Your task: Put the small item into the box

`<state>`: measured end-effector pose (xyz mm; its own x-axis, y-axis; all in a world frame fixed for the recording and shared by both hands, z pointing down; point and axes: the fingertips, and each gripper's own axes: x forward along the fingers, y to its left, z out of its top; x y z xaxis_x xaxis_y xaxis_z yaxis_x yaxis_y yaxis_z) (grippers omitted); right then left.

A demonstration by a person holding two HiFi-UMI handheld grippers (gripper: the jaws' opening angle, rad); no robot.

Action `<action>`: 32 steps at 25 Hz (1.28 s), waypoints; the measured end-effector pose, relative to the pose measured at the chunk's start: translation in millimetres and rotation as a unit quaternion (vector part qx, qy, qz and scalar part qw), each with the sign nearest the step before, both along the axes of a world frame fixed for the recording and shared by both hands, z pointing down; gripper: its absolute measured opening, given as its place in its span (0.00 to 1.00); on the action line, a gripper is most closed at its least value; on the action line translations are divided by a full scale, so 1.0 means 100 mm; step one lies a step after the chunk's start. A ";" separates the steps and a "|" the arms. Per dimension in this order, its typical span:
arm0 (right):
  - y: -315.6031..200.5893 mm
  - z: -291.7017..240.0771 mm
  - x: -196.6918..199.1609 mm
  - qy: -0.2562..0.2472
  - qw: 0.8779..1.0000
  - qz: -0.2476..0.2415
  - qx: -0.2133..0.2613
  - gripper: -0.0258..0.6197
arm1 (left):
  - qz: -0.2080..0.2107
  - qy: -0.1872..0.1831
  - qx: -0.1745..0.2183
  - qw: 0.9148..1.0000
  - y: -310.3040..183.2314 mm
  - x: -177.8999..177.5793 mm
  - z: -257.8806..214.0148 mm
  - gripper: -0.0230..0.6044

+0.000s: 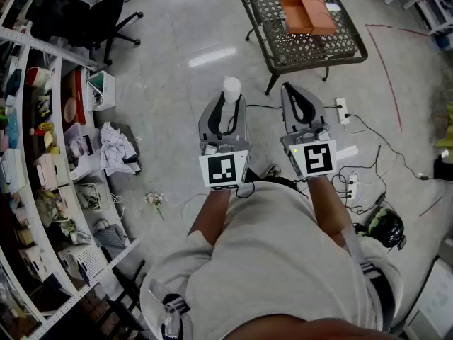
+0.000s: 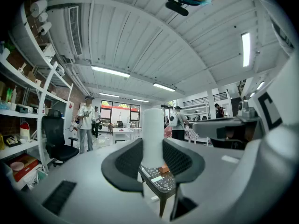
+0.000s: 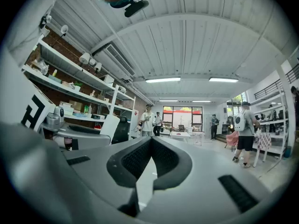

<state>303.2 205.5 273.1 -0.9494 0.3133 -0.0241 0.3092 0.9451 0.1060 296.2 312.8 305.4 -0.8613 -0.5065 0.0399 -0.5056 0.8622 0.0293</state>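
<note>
A white cylinder [image 2: 153, 136] is clamped upright between the pads of the left gripper [image 1: 231, 99], short of the wicker table [image 1: 263, 30]. The right gripper [image 3: 150, 141] is held equally short of the table, its jaws closed tip to tip on nothing. An open orange box [image 1: 308, 14] is seen on the table top.

The head view looks almost straight down from above the person, onto the left gripper [image 1: 231, 99], the right gripper [image 1: 290, 91] and the shiny grey floor [image 1: 177, 62]. Each gripper view sits low, right behind its own jaws, and faces far across the room. The head view and the left gripper view both see the tall white round tube [image 1: 231, 87] and the dark woven table [image 1: 311, 44].
</note>
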 end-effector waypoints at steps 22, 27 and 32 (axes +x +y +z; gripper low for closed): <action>0.60 0.23 -1.09 0.037 0.996 0.083 0.004 0.04 | 0.090 0.026 0.003 0.996 0.70 -1.23 0.21 0.25; 0.55 0.30 -1.34 0.037 0.996 0.079 0.016 0.04 | 0.095 0.037 0.002 0.995 0.64 -1.48 0.31 0.25; 0.32 0.34 -1.75 0.034 0.996 0.083 0.015 0.04 | 0.091 0.042 -0.002 0.995 0.50 -1.87 0.38 0.25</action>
<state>128.3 237.9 306.8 -0.9871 0.1523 0.0489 0.1572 0.9803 0.1196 109.3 363.2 342.9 -0.7488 -0.6536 0.1094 -0.6495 0.7567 0.0749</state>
